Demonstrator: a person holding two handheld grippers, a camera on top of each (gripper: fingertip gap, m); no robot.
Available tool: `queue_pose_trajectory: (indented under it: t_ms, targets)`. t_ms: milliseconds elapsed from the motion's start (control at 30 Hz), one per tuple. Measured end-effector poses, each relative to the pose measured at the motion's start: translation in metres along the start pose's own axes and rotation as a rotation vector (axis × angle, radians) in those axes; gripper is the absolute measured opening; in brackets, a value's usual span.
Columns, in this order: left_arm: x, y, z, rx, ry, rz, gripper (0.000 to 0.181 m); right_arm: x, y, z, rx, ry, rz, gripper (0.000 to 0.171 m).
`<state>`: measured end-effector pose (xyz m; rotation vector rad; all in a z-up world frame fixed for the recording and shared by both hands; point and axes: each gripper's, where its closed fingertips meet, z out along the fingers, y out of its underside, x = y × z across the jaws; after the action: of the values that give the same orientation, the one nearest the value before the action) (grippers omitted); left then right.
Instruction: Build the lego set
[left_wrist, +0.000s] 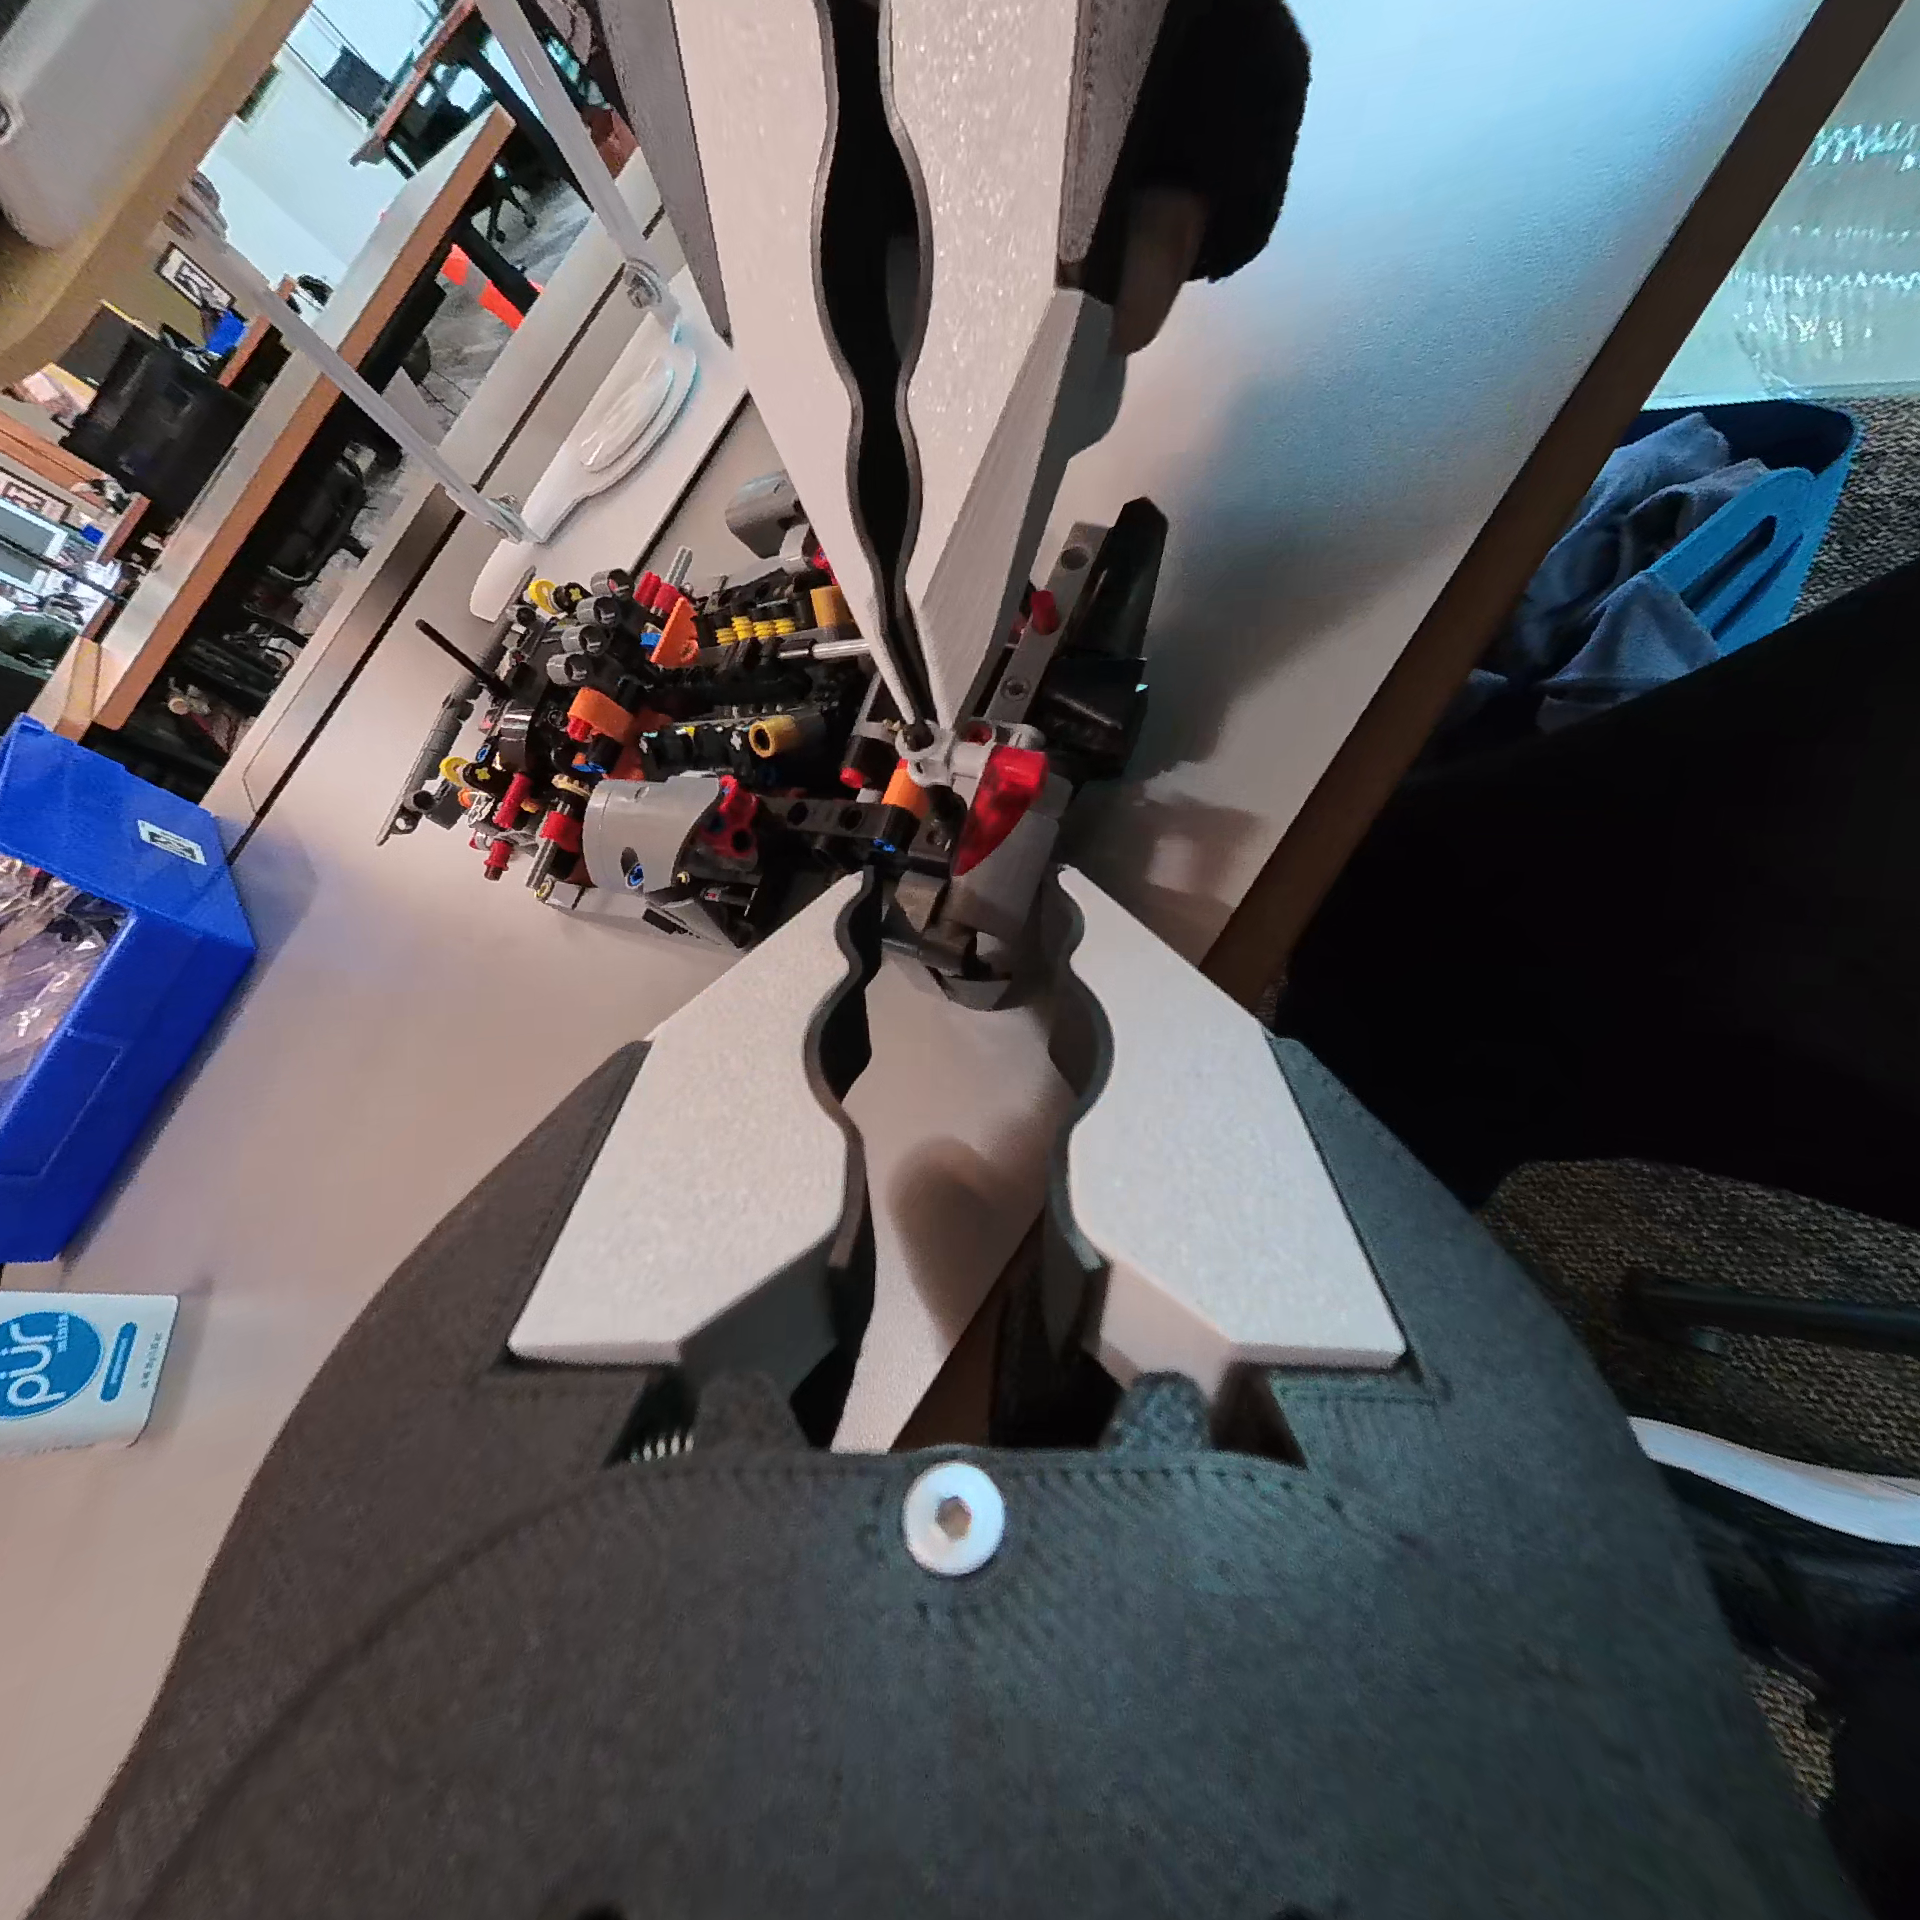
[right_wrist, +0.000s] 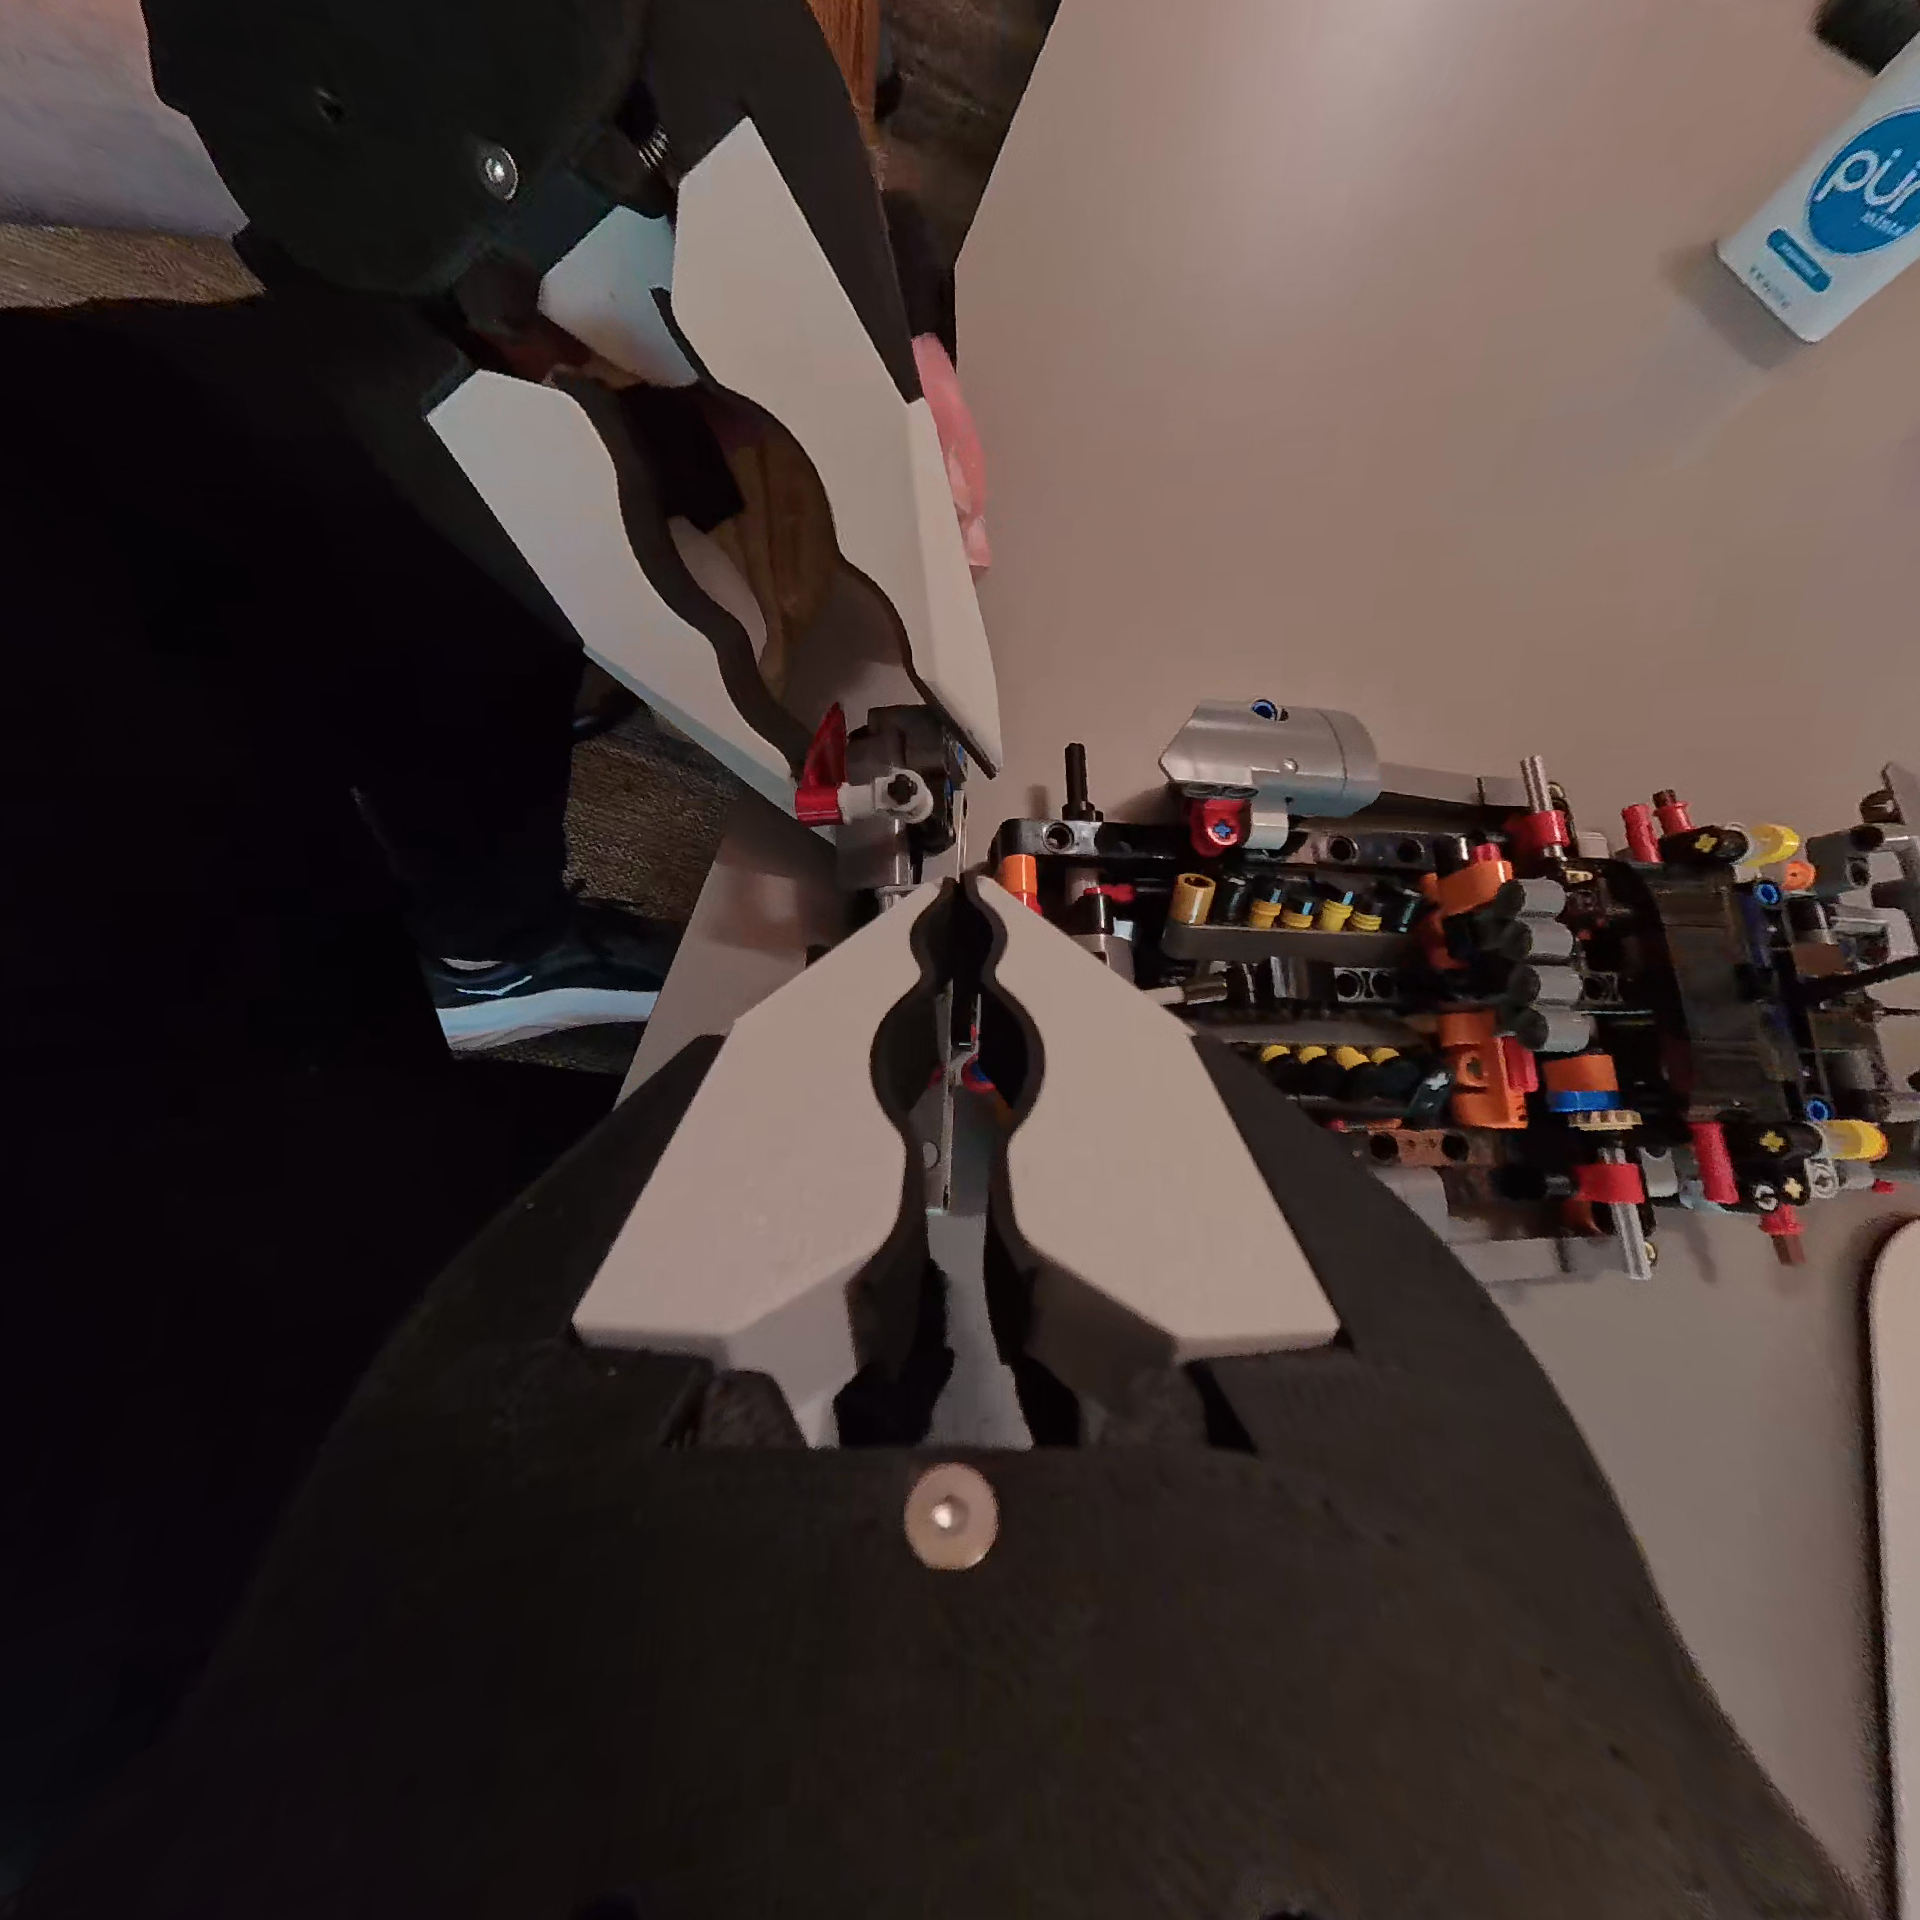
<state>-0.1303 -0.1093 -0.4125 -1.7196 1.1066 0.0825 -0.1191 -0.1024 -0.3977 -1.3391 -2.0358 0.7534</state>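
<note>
Left gripper (left_wrist: 961, 914): fingers spread partway, straddling the near end of the lego model (left_wrist: 727, 748), at the grey block with a red curved piece (left_wrist: 997, 805). Contact looks likely on the left finger; on the right I cannot tell, so a firm hold is not confirmed.

Right gripper (right_wrist: 961, 883): fingers drawn nearly together, tips at the end of the model beside an orange piece (right_wrist: 1020, 871). A thin grey part (right_wrist: 945, 1091) shows in the gap behind the tips; whether the tips pinch it, cannot tell. From the left wrist view its tips meet at a small white connector (left_wrist: 930, 764) on top of that end.

Model lies on the pale table (right_wrist: 1351, 416), close to the table's edge, long axis running away from both grippers. Dense frame of black and grey beams, yellow bushes, red and orange pins, a light grey motor-like housing (right_wrist: 1273, 753) on one side.

Progress, as judged: chassis well advanced, many subassemblies seated. No body panels or wheels visible, so much appears left. Current work seems to be fitting a small part at the near end.

Nearby: blue bin (left_wrist: 104, 987), white-and-blue packet (right_wrist: 1829, 208).
</note>
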Motion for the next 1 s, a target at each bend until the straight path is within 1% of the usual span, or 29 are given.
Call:
queue_pose_trajectory:
  t_ms: [267,400,467,567,667,733,833,933,1000]
  targets:
    - [-0.003,0.002,0.001,0.004,-0.007,-0.014,0.028,0.003,0.001,0.002,0.016,0.002,0.024,0.000]
    - [-0.008,0.005,-0.007,0.009,-0.025,-0.057,0.035,0.004,0.001,0.002,0.026,0.022,0.015,0.000]
    - [-0.010,0.000,-0.013,0.034,-0.028,-0.090,0.038,0.004,0.001,0.002,0.033,0.023,0.021,0.000]
    - [-0.007,-0.019,-0.018,0.090,0.002,-0.139,0.040,0.005,0.000,0.003,0.042,0.026,0.022,0.000]
    - [-0.008,-0.026,-0.013,0.092,-0.008,-0.150,0.039,0.005,-0.001,0.004,0.047,0.028,0.021,0.000]
    - [-0.007,-0.024,-0.007,0.073,-0.023,-0.155,0.037,0.005,-0.001,0.003,0.057,0.023,0.036,0.001]
    - [-0.006,-0.018,-0.001,0.055,-0.043,-0.151,0.033,0.006,-0.002,-0.001,0.070,0.016,0.066,0.007]
    - [-0.006,-0.015,-0.001,0.052,-0.057,-0.151,0.032,0.009,0.001,-0.004,0.030,0.010,0.082,0.016]
    - [-0.007,-0.014,-0.001,0.051,-0.056,-0.156,0.031,0.012,0.002,-0.004,0.007,0.008,0.088,0.019]
